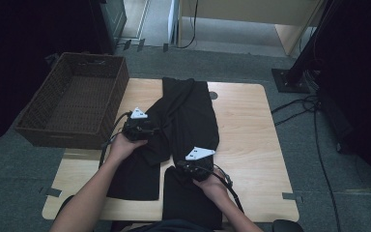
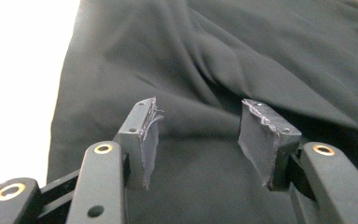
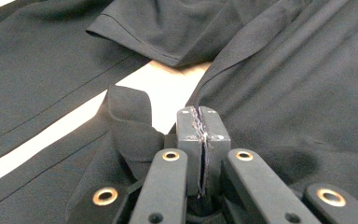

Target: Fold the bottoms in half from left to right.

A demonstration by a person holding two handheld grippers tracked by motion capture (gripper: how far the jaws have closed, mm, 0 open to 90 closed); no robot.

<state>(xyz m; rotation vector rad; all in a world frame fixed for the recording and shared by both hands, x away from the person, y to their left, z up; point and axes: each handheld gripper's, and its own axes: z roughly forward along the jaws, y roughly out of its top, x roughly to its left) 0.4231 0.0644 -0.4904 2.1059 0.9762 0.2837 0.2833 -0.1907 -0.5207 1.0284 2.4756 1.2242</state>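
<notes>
Black trousers [image 1: 189, 113] lie spread across the wooden table [image 1: 244, 130], the legs running toward the near edge. My left gripper [image 1: 155, 128] hovers over the left leg; its jaws stand apart in the left gripper view [image 2: 198, 128], with rumpled black cloth [image 2: 223, 60] beneath them and nothing between the pads. My right gripper [image 1: 181, 167] sits lower on the right leg. In the right gripper view its jaws [image 3: 203, 122] are pressed together, and a raised fold of the trouser cloth [image 3: 128, 116] bunches up at their left side and runs in between them.
A brown wicker basket [image 1: 72, 99] stands at the table's left, partly overhanging the edge. Cables [image 1: 314, 121] trail over the grey carpet to the right, near a black stand base [image 1: 290, 79]. Bare wood shows on the table's right half.
</notes>
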